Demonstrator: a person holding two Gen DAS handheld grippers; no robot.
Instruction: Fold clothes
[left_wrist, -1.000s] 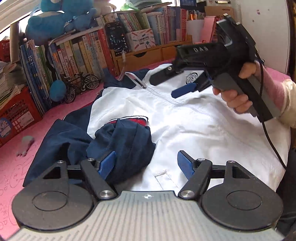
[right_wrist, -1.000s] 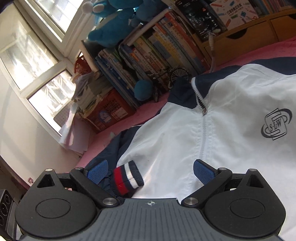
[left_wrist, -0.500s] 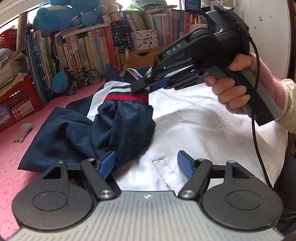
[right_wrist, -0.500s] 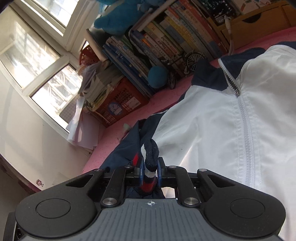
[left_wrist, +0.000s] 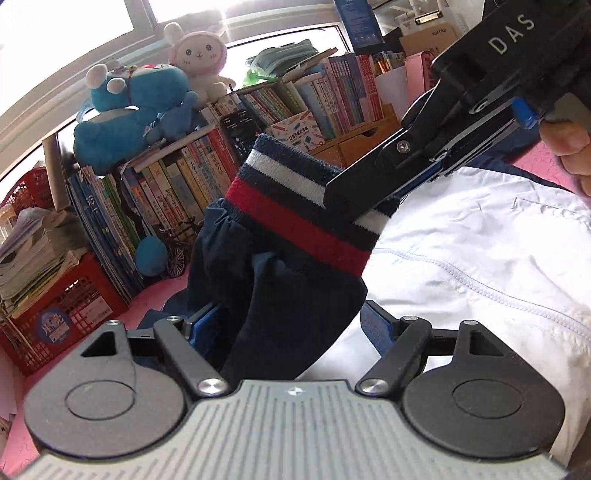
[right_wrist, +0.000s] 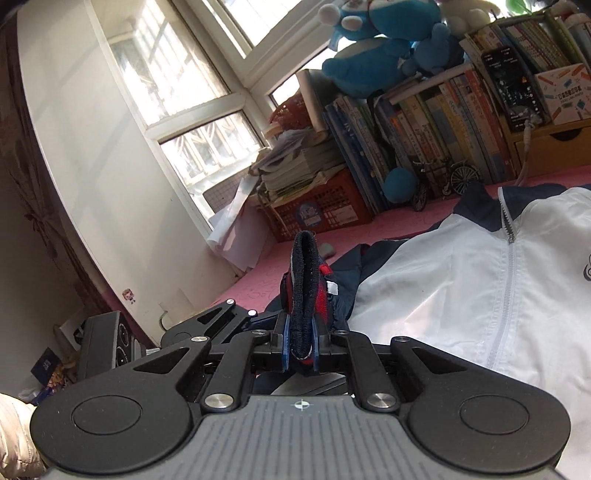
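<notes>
A navy sleeve (left_wrist: 280, 295) rises off the pink bed (right_wrist: 255, 280), its long axis running up from between the spread fingers of the left gripper (left_wrist: 291, 325) to the striped cuff (left_wrist: 295, 214) above; the right gripper (right_wrist: 300, 345), reaching in from the upper right, is clamped on that cuff (red, white and navy bands), which points upward toward the bookshelf (left_wrist: 221, 155); the white jacket body (left_wrist: 480, 258) lies flat to the right of the left gripper, zipper (right_wrist: 509, 236) closed.
</notes>
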